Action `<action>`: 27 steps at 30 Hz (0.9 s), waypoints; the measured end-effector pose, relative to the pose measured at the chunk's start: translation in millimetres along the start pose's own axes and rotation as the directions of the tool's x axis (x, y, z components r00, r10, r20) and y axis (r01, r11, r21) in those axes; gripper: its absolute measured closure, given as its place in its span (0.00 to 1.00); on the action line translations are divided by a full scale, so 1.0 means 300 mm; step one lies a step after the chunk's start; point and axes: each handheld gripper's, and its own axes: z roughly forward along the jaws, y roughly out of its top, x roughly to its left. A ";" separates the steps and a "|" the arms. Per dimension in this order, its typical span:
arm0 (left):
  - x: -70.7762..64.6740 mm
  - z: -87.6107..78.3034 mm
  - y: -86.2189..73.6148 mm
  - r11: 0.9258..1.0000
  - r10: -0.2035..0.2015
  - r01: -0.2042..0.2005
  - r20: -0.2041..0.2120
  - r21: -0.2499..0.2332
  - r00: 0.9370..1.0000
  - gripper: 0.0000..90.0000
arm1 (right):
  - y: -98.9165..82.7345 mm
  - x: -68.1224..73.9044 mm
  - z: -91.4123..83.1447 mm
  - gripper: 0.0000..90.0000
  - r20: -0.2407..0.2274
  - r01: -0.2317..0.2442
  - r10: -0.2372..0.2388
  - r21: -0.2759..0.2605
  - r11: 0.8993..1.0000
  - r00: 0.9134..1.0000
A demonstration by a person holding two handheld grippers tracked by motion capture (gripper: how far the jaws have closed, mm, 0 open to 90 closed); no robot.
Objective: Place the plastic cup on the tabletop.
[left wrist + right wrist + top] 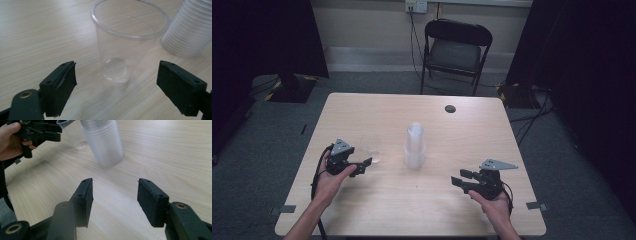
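left claw [366,163] beside clear cup [371,147], cup stack [415,146]

Light wood-grain table [377,210], rounded corners. On it: single clear cup [371,148] upright, left of centre; stack of clear cups [415,146] near centre, just apart; small dark round spot [450,108] at far edge.

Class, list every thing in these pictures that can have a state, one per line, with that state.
single clear cup: upright, empty, ungripped.
cup stack: upright, nested, standing beside the single cup.
left tongs: open, jaws short of the cup.
right tongs: open, nothing between the jaws.
folding chair: unfolded, unoccupied.
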 end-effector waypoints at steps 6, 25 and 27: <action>-0.011 -0.043 -0.020 0.998 0.000 0.000 0.012 0.059 1.000 0.18 | -0.003 -0.017 -0.008 0.54 0.025 0.009 -0.009 -0.002 1.000 1.000; -0.097 -0.224 -0.112 0.997 -0.031 0.031 0.001 0.065 1.000 0.18 | -0.022 -0.042 -0.031 0.55 0.084 0.013 -0.012 -0.012 1.000 0.996; -0.106 -0.231 -0.137 0.997 -0.042 0.042 0.000 0.059 0.999 0.18 | -0.023 -0.043 -0.037 0.55 0.093 0.020 -0.018 -0.015 1.000 0.996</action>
